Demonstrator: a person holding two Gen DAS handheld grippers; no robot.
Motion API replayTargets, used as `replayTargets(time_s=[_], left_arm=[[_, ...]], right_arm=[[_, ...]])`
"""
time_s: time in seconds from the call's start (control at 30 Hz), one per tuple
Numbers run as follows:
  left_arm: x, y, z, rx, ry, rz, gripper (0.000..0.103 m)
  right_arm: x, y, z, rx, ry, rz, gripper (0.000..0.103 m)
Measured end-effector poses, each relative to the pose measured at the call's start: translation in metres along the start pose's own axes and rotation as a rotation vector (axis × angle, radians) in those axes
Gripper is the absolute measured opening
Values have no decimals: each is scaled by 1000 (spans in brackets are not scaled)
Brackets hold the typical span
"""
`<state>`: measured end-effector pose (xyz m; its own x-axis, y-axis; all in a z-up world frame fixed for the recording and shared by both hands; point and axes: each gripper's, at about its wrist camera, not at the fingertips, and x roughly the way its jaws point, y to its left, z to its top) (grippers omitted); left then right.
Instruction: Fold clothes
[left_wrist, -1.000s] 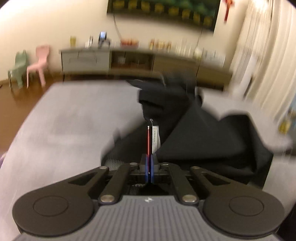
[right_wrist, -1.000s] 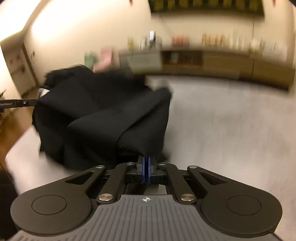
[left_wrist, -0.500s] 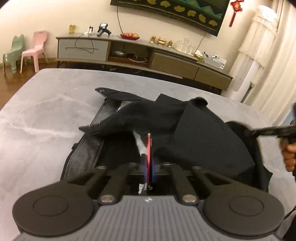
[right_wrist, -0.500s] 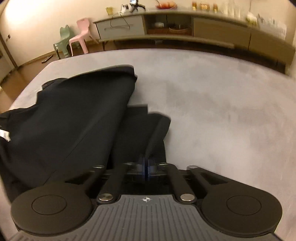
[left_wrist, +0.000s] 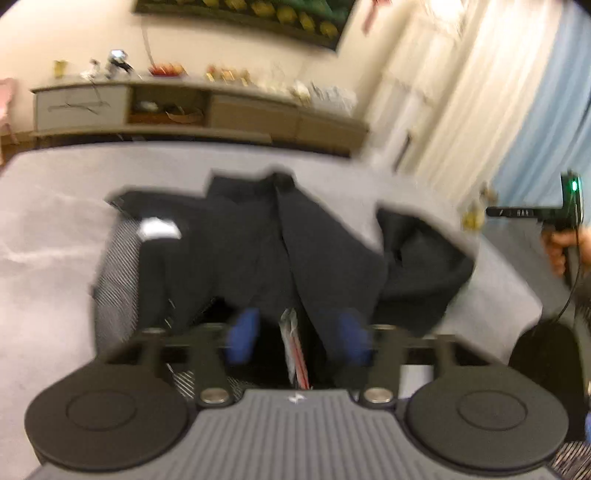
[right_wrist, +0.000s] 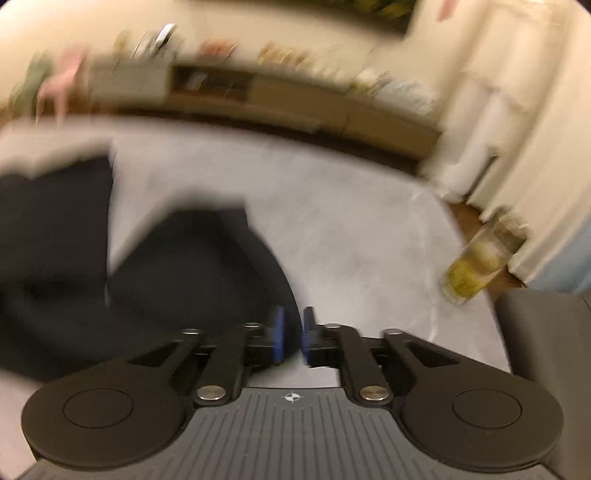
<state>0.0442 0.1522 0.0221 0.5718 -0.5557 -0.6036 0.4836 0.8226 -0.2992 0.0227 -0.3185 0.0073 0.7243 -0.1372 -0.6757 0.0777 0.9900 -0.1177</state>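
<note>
1. A black garment (left_wrist: 258, 254) lies rumpled on the grey marbled bench (left_wrist: 48, 266), directly ahead of the left gripper (left_wrist: 297, 338).
2. The left gripper's blue-padded jaws stand wide apart and hold nothing; a red-and-white label (left_wrist: 293, 347) and the garment's near edge sit between them.
3. A grey mesh lining (left_wrist: 116, 280) shows along the garment's left side, with a white tag (left_wrist: 159, 229) near its upper corner.
4. In the right wrist view, the right gripper (right_wrist: 290, 334) has its jaws parted by a narrow gap; a dark fold of cloth lies in that gap, though the blur hides whether the pads touch it.
5. The garment spreads left of the right gripper, and a glass jar (right_wrist: 478, 264) stands well apart on the right.
6. A hand (left_wrist: 563, 247) grips the other handle at the left view's right edge.
</note>
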Motion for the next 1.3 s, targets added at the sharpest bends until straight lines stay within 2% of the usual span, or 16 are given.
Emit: replayTargets(time_s=[0.03,0.1,0.17,0.37,0.43,0.47,0.5,0.53,0.67,0.77,0.87,0.93,1.07,1.2,1.27,1.3], left_arm=[[-9,6,7,-21,-39,2,74],[-6,22,28,-58,-70,17,87],[22,36,50,-84,-45,47,90],[126,55,79,-94,146,171,88],[154,57,79,-84,204,196,61],[168,58,79,-79,232,209,23],[182,59,78,-74,261,222,4],[170,59,82,-83,224,216,3],[110,61,97,-126,47,188,2],[24,59,107,-171,-151,173,2],[-23,71,117,-272,-274,241,2],[-21,85,127,-345,-277,354,3],[52,115,139,-305,-65,498,6],[60,116,103,-329,6,526,30],[40,103,80,-297,-19,493,49],[29,95,67,-268,-28,486,55]], right_arm=[[0,10,12,19,-31,46,71],[-1,29,35,57,-93,138,84],[13,60,61,78,-108,249,88],[171,165,129,232,139,435,88],[208,177,133,305,230,486,79],[220,182,132,315,271,529,65],[231,188,130,322,313,575,20],[230,194,132,295,298,570,0],[167,159,150,297,38,580,0],[70,98,163,361,-232,550,0],[-17,40,164,375,-455,377,0],[-36,17,165,391,-492,208,0],[39,2,159,421,-280,-39,0],[102,-6,99,531,-33,3,3],[98,3,63,526,-7,95,34],[94,8,44,510,8,133,60]])
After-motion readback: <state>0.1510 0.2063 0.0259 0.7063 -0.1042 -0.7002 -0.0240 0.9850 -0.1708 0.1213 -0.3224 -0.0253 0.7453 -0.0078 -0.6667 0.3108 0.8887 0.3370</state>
